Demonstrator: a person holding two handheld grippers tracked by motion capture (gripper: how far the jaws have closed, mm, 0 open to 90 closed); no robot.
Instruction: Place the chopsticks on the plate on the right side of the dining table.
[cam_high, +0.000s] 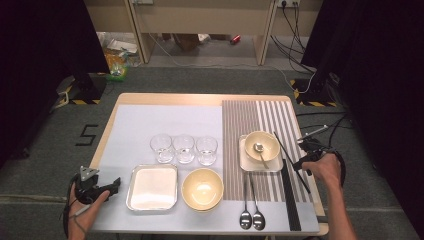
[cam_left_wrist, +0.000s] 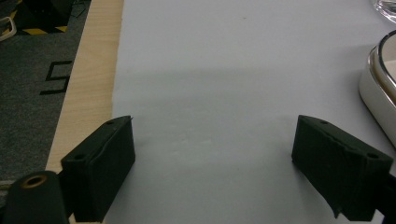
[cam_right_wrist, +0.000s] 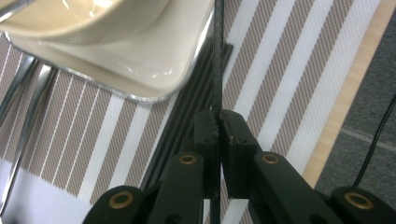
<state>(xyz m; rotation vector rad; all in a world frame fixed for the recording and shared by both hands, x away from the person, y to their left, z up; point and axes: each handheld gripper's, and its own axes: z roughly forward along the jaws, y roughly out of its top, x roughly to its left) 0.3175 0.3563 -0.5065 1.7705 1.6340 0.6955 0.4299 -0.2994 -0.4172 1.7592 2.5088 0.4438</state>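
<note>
The right tool (cam_right_wrist: 218, 122) pinches what looks like a single black chopstick (cam_right_wrist: 217, 56) beside the square plate (cam_right_wrist: 154, 70), while the left tool (cam_left_wrist: 215, 163) rests wide open, empty, on the table (cam_left_wrist: 210, 84).

The one readable sign is a black figure "5" (cam_high: 86, 135) marked on the grey floor (cam_high: 45, 165) just left of the desk (cam_high: 165, 98), at its far-left part, seen again in the left gripper view beyond the desk's wooden edge.
</note>
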